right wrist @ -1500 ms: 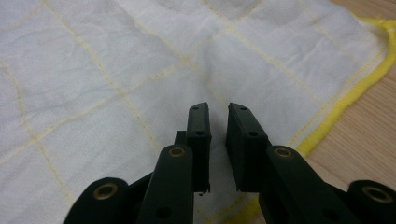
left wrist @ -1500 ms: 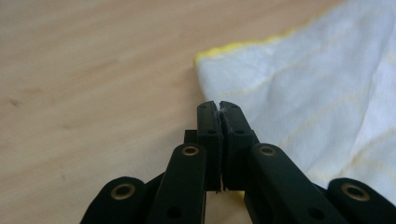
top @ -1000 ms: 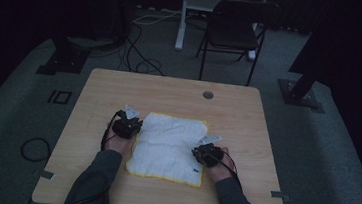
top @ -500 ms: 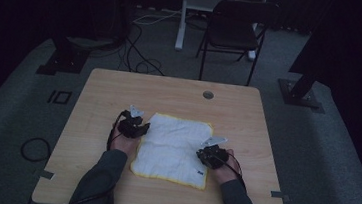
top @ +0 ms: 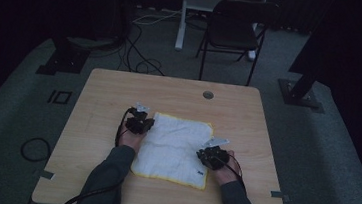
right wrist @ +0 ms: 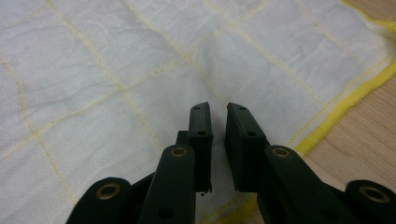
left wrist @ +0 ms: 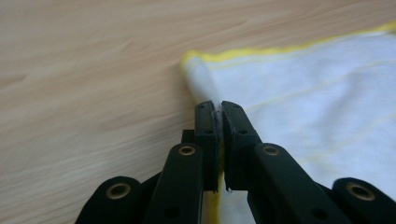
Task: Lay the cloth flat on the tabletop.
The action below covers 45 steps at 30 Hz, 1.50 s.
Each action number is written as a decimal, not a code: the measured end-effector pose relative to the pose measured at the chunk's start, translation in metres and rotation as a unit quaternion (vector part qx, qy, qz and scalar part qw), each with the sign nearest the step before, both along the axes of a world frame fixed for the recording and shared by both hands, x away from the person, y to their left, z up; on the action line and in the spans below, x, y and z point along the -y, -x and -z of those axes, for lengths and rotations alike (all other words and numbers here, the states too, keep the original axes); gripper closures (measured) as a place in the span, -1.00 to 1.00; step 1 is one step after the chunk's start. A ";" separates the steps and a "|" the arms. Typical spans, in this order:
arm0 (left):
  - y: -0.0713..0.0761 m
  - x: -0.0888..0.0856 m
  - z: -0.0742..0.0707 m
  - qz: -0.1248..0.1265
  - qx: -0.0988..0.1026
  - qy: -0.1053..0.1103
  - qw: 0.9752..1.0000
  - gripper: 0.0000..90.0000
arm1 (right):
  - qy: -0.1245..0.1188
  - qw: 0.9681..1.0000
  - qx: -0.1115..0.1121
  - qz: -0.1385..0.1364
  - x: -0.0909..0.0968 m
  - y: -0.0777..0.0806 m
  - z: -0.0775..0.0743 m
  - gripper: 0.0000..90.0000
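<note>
A white cloth [top: 174,146] with a yellow hem and thin yellow grid lines lies flat on the wooden table [top: 110,90]. My left gripper [top: 149,124] sits at the cloth's left edge. In the left gripper view its jaws [left wrist: 219,105] have just been closing and now pinch the hem of the cloth [left wrist: 317,93] between the pads. My right gripper [top: 204,157] rests over the cloth's right part. In the right gripper view [right wrist: 218,108] a narrow gap stays between the jaws, and the cloth [right wrist: 116,70] lies flat beneath them with the yellow hem to the right.
A round cable hole [top: 208,94] sits near the table's far edge. Beyond the table stand a dark folding chair [top: 236,32] and a white post [top: 181,21]. Cables [top: 142,63] and two stand bases [top: 65,58] [top: 300,93] lie on the grey floor.
My left hand has slid a little to the right, onto the cloth's left edge, and its jaws have closed on the hem. The right hand has stayed almost still.
</note>
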<state>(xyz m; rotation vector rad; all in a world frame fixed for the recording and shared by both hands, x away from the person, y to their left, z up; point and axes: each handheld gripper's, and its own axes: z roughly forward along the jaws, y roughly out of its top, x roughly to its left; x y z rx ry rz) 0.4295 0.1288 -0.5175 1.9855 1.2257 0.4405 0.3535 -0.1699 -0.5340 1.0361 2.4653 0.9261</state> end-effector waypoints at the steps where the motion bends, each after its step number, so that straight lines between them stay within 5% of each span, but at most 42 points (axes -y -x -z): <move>1: 0.004 0.004 -0.004 0.007 0.007 0.002 1.000 0.92 | 0.000 1.000 0.000 0.001 0.000 0.000 0.000 0.80; 6: 0.027 0.022 -0.017 0.057 0.031 0.006 0.998 0.89 | 0.000 1.000 0.003 0.000 0.000 0.001 0.000 0.80; 12: 0.044 0.037 -0.011 0.115 0.014 0.002 0.993 0.70 | -0.002 1.000 0.002 0.001 0.000 0.001 0.000 0.80; 22: 0.038 0.029 -0.021 0.083 0.033 0.007 0.996 0.51 | -0.002 1.000 0.003 0.000 0.000 0.001 0.001 0.80; 26: 0.034 0.039 -0.015 0.108 0.020 0.006 0.994 0.39 | -0.002 1.000 0.004 0.000 0.000 0.001 0.001 0.80; 29: 0.036 0.051 -0.010 0.123 0.022 -0.018 0.992 0.31 | -0.004 1.000 0.004 0.000 0.001 0.001 0.001 0.80; 31: 0.034 0.053 -0.007 0.112 0.018 -0.036 0.993 0.33 | -0.004 1.000 0.004 0.000 0.001 0.001 0.001 0.80; 35: 0.025 0.044 -0.006 0.096 0.016 -0.041 0.994 0.92 | -0.004 1.000 0.005 0.000 0.001 0.001 0.001 0.79; 38: 0.021 0.035 -0.011 0.086 0.025 -0.040 0.995 0.98 | -0.004 1.000 0.004 -0.001 0.001 0.001 0.001 0.79; 45: -0.002 -0.001 -0.021 0.019 0.045 -0.026 0.998 0.99 | -0.002 1.000 0.005 0.000 0.001 0.001 0.001 0.79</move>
